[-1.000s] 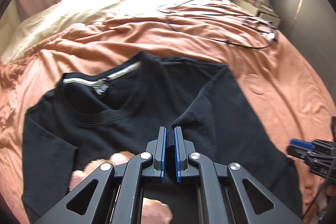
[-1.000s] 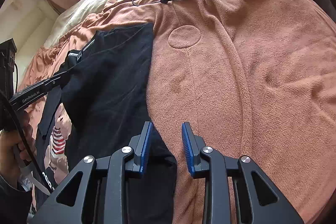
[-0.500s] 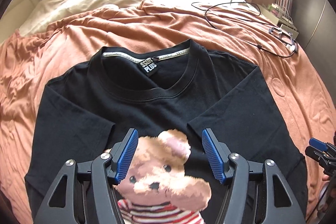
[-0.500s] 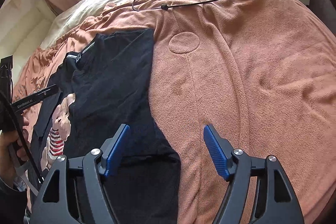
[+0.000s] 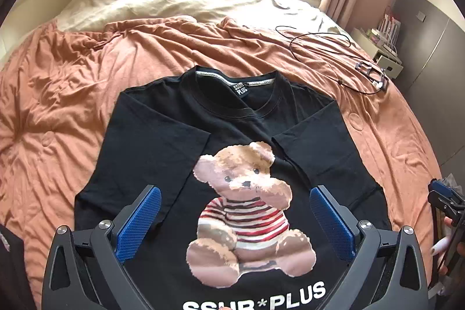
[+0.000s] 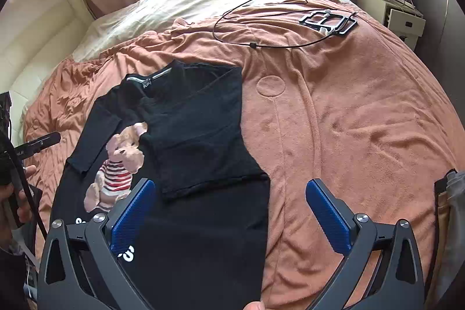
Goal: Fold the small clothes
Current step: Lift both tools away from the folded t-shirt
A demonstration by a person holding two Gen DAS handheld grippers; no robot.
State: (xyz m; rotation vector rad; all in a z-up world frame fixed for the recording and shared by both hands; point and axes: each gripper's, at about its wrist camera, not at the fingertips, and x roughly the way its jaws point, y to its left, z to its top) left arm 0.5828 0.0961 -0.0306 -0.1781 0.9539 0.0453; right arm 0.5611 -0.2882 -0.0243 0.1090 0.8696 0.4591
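Two grippers, both spread wide and carrying nothing. Left gripper [image 5: 235, 218] hovers over the bear print, its blue ribbed pads [image 5: 139, 221] straddling the chest of the black cotton T-shirt [image 5: 162, 153] without touching it. Right gripper [image 6: 229, 218] hangs over the shirt's right side, one pad above the black cloth, the other above bare blanket, so it sits astride that edge, nicely placed for a pinch. Out from there: the shirt lies face up on the rust-orange fleece blanket [image 5: 58, 112], collar toward the far edge of the bed, lettered hem nearest the person. Both short sleeves are folded inward over the chest, the right one [image 6: 203, 135] a broad flap reaching the bear, which narrows the garment toward a rectangle. My read: sleeves done, lengthwise fold yet to come, and the released jaws suggest a fresh grip is being lined up. Beyond the collar, a black cable [image 6: 261, 19] loops near the blanket's far right corner, well apart.
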